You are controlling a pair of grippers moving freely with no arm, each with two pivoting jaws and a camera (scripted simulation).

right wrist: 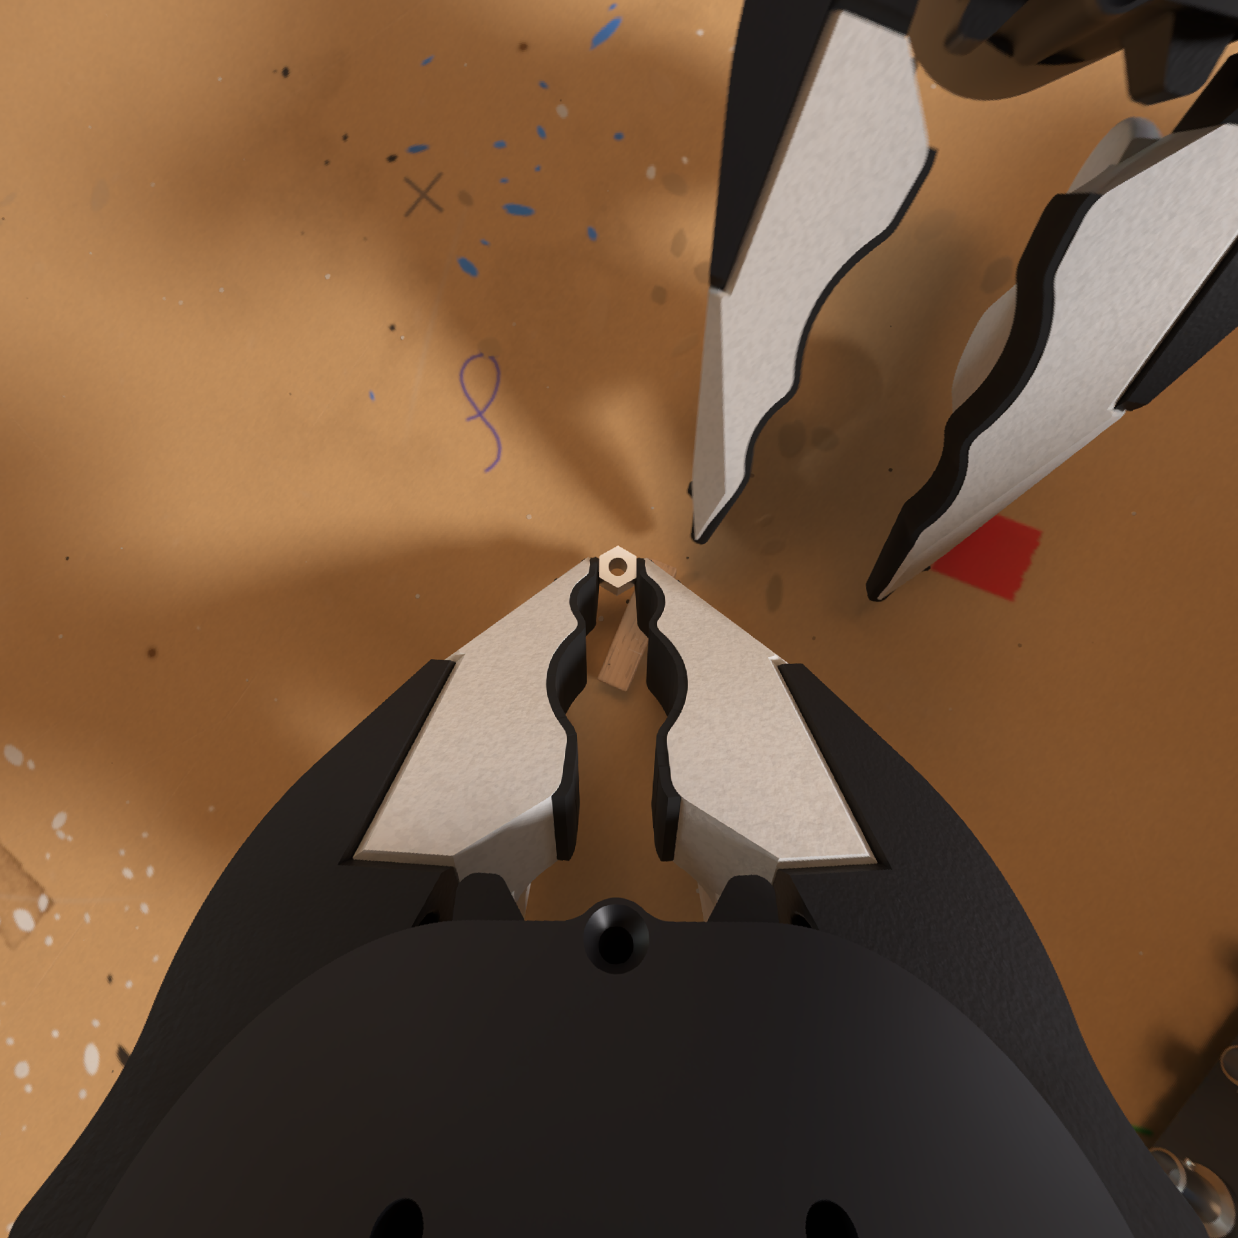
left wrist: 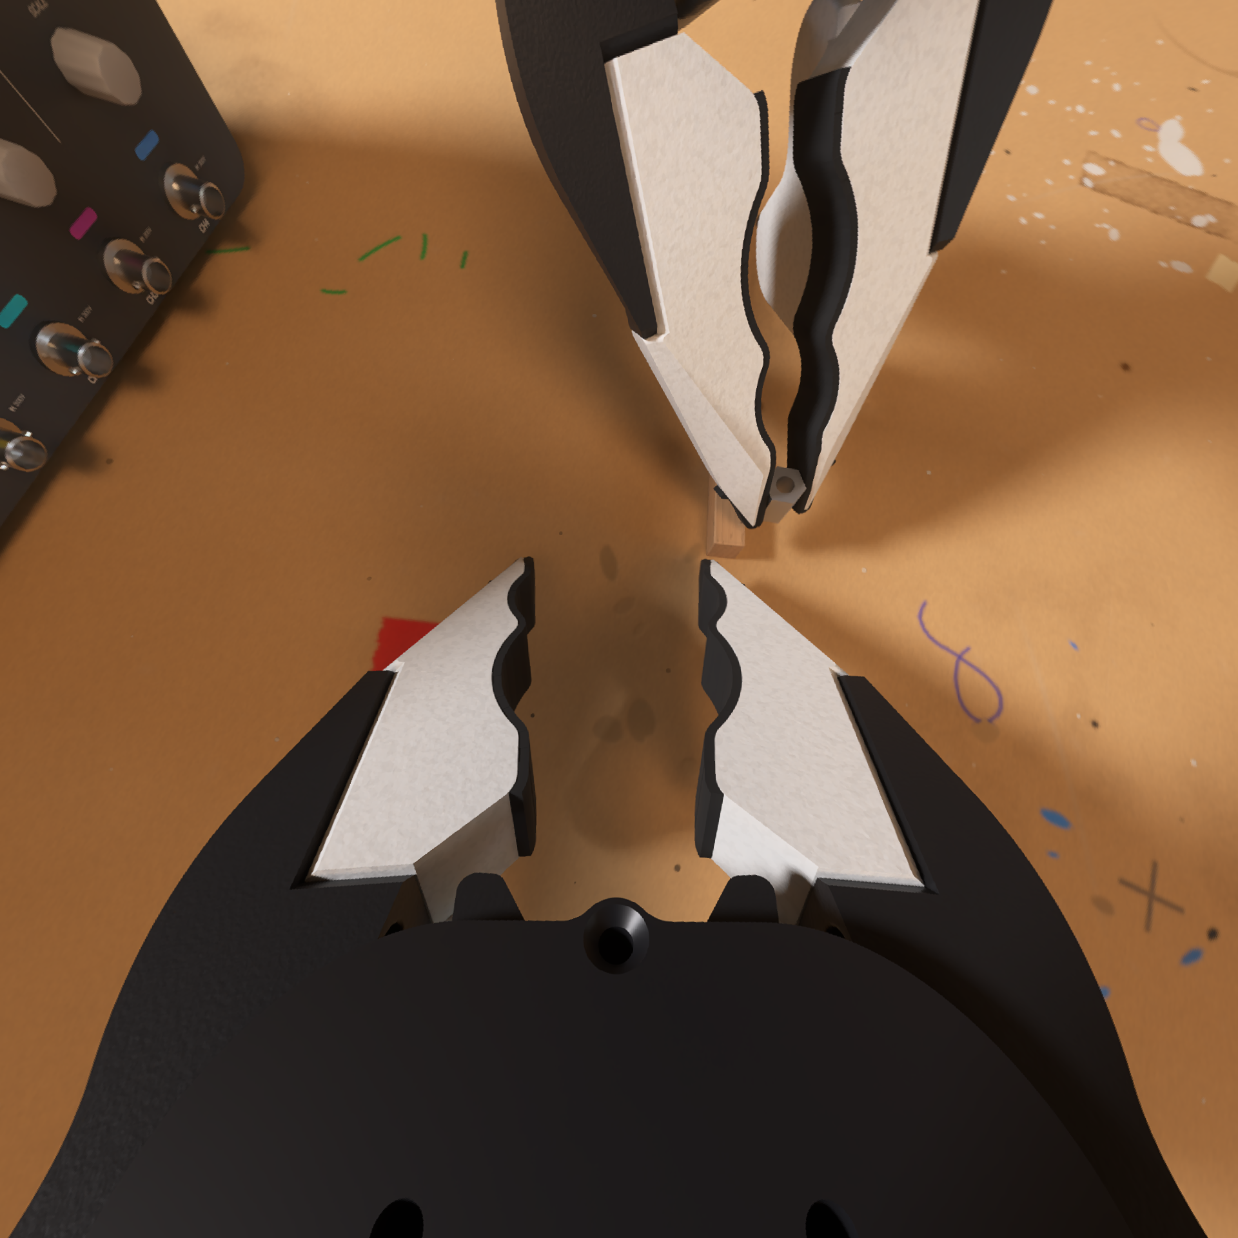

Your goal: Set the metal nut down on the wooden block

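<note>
My right gripper (right wrist: 617, 569) is shut on a small hexagonal metal nut (right wrist: 616, 567), pinched at its fingertips. A small pale wooden block (right wrist: 623, 660) lies on the brown table beneath, seen through the gap between the right fingers. In the left wrist view the right gripper (left wrist: 782, 499) comes down from the top, with the nut (left wrist: 784, 484) at its tips just above the wooden block (left wrist: 725, 536), which its fingers partly hide. My left gripper (left wrist: 616, 566) is open and empty, its tips just short of the block. It shows in the right wrist view (right wrist: 787, 569) at the upper right.
A black instrument panel (left wrist: 100, 221) with metal connectors and white knobs lies at the far left. A red patch (left wrist: 402, 636) marks the table near my left fingertip, also seen in the right wrist view (right wrist: 988, 556). Pen marks and paint flecks dot the brown table (left wrist: 335, 435).
</note>
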